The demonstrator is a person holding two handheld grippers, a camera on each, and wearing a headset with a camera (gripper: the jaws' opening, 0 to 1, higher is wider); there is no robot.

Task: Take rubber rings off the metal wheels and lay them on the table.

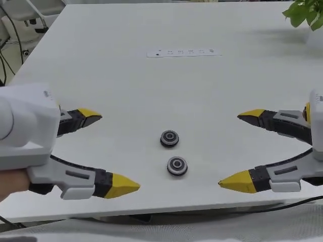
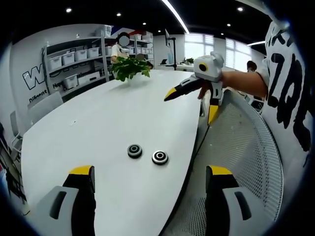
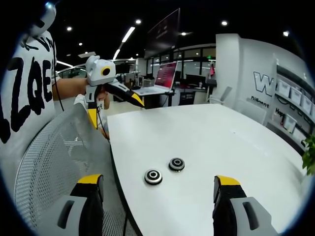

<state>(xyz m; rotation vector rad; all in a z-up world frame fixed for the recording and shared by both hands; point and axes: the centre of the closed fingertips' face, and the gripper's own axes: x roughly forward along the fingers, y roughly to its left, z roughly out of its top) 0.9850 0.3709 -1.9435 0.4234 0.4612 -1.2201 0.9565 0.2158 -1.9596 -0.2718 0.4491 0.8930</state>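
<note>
Two small metal wheels with black rubber rings lie flat on the white table, one farther (image 1: pixel 169 138) and one nearer (image 1: pixel 177 166) to the front edge. The same pair appears in the left gripper view (image 2: pixel 135 151) (image 2: pixel 160 157) and in the right gripper view (image 3: pixel 176 164) (image 3: pixel 153 176). My left gripper (image 1: pixel 115 151) hovers open to the left of the wheels, yellow tips wide apart. Facing it from the right is my right gripper (image 1: pixel 241 149), also open. Nothing sits between either pair of jaws.
A thin white strip with markings (image 1: pixel 183 52) lies farther back on the table. A green plant (image 1: pixel 305 12) stands at the far right corner. The table's front edge (image 1: pixel 161 210) runs just below the grippers. Shelves with bins (image 2: pixel 74 64) line the room's wall.
</note>
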